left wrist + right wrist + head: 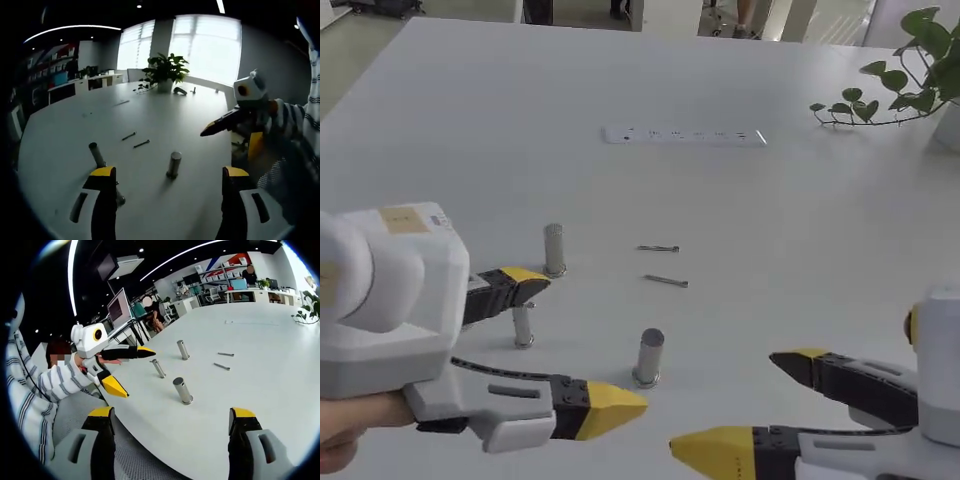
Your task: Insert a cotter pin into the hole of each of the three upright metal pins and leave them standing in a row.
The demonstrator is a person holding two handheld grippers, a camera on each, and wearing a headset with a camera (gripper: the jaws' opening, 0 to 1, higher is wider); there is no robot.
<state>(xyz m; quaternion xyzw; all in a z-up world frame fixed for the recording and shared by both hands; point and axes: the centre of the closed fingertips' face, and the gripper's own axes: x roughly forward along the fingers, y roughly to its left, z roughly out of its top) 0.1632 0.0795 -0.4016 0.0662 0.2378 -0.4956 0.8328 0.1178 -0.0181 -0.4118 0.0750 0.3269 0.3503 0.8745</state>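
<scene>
Three upright metal pins stand on the white table [800,220]: a far one [553,249], a thin middle one [523,326] and a thick near one [649,357]. Two cotter pins [658,248] [666,281] lie flat to their right. My left gripper [570,342] is open and holds nothing; its far jaw partly covers the middle pin, and the thick pin [173,164] stands ahead between its jaws. My right gripper [732,402] is open and holds nothing, low at the right, just short of the thick pin [183,390]. The cotter pins [222,366] lie beyond it.
A white power strip [685,136] lies across the table farther back. A potted plant [910,80] trails over the far right corner. Desks, shelves and a seated person [150,312] are in the room behind.
</scene>
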